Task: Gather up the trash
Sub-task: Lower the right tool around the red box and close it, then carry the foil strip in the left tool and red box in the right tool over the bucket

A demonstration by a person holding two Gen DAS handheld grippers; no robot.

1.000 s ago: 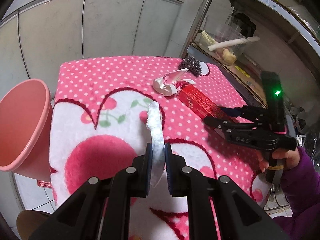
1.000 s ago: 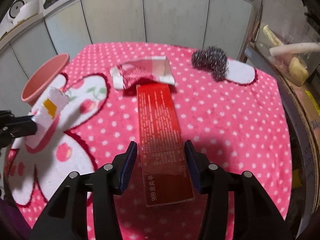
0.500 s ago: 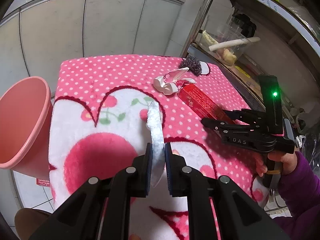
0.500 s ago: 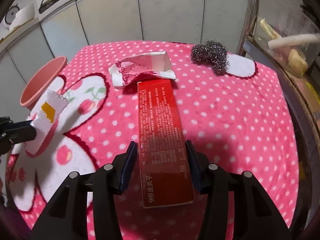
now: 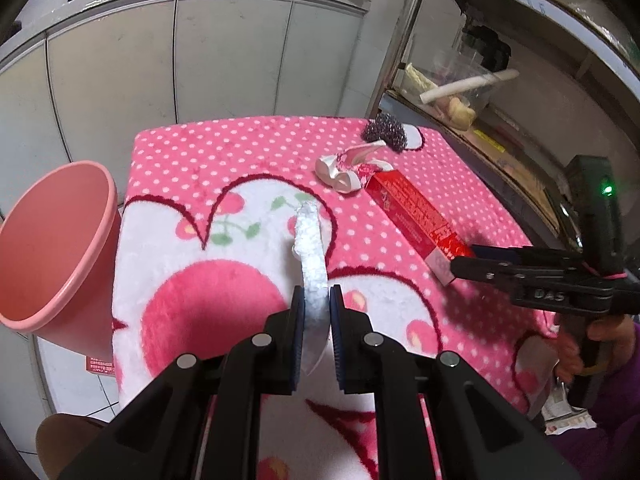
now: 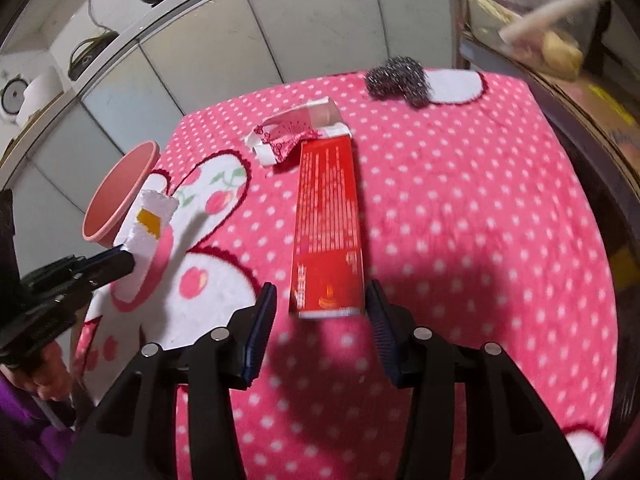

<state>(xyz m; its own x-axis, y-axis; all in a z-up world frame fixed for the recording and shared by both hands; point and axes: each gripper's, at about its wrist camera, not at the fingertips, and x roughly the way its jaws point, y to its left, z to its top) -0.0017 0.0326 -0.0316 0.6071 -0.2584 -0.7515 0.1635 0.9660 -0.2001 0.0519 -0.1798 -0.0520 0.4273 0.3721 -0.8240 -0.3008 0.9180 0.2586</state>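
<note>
Left gripper (image 5: 316, 306) clenched on a white wrapper (image 5: 310, 256) above the table; right gripper (image 6: 320, 320) stood released over the red box (image 6: 328, 232).

The wrapper, with a yellow patch on one face, stuck up from the left pads, clear of the pink dotted blanket (image 5: 248, 160). The box lay flat on the blanket, its near end between the right jaws, neither pad touching it. At its far end a crumpled pink-and-white packet (image 6: 298, 134) touched it, and a steel scourer (image 6: 396, 78) sat beyond, near the far edge. A pink bin (image 5: 52, 248) stood just beside the table's left side, mouth tilted toward it. Nothing lay between wrapper and bin. A purple sleeve (image 5: 612, 420) showed behind the right gripper.
</note>
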